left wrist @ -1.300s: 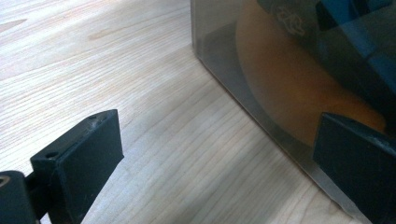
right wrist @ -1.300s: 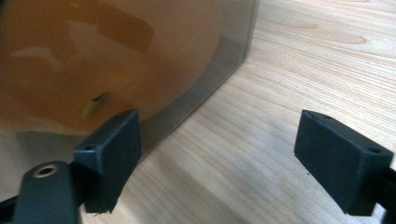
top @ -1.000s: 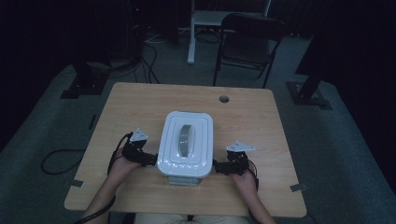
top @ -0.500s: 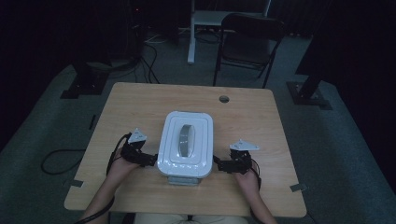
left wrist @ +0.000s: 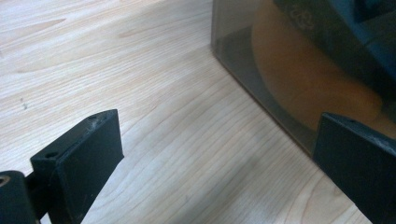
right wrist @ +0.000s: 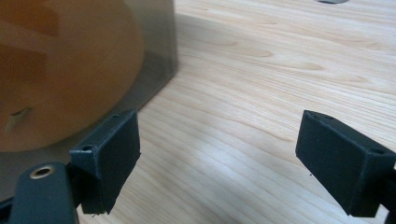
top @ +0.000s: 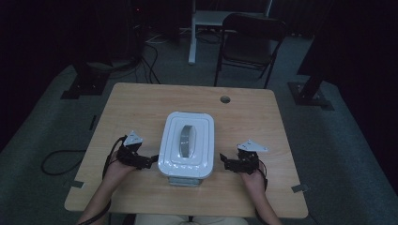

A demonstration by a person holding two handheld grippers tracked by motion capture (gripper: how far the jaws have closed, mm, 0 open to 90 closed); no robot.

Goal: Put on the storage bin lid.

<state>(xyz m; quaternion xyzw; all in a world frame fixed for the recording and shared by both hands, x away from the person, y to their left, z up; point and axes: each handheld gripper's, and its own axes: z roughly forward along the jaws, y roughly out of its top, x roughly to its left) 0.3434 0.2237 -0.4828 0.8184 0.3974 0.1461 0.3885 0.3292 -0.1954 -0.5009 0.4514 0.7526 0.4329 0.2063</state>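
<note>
- The box (top: 187, 144) sits mid-table (top: 141, 103), directly between the two claws, with its white lid on and a grey handle (top: 187, 139) along the top.
- Left claw (top: 149, 161): jaws spread wide, holding nothing, its tips just beside the box's near-left corner.
- Right claw (top: 223, 162): also wide and empty, slightly off the box's right wall.
- Through the smoky clear wall (right wrist: 154, 56) something rounded and orange (right wrist: 65, 79) shows, so the box likely carries some weight.
- The hard plastic looks stiff and probably slick; a pinch on the flat wall may slide.
- Better holds: under the lid's rim on both sides together, or the handle.
</note>
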